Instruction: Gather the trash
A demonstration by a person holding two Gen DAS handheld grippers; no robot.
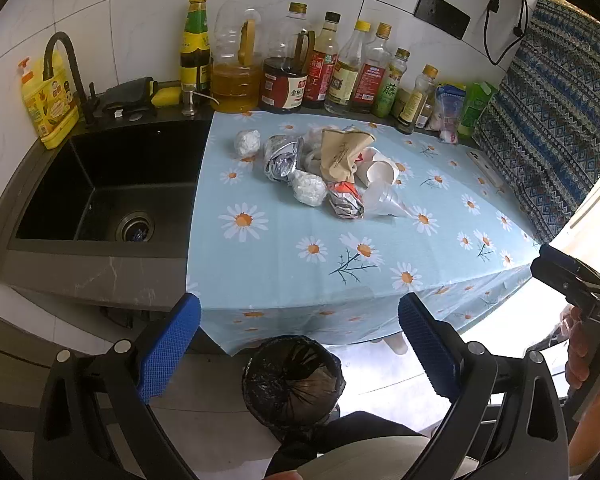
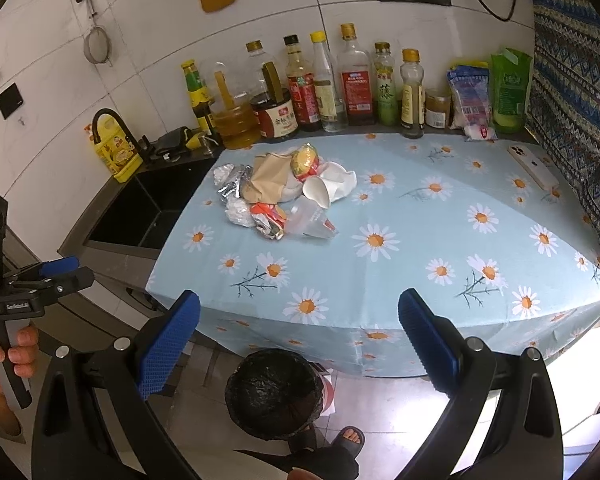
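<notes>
Trash pile [image 2: 280,196] mid-counter, well apart from tablecloth [image 2: 420,280] edges, bin [image 2: 274,394] below

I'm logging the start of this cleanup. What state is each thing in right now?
left claw: open, empty
right claw: open, empty
trash bin: open, lined with a black bag
trash pile: heaped on the tablecloth, untouched
clear plastic cup: lying on its side
white paper cup: tipped over
sink: dry, faucet off
</notes>
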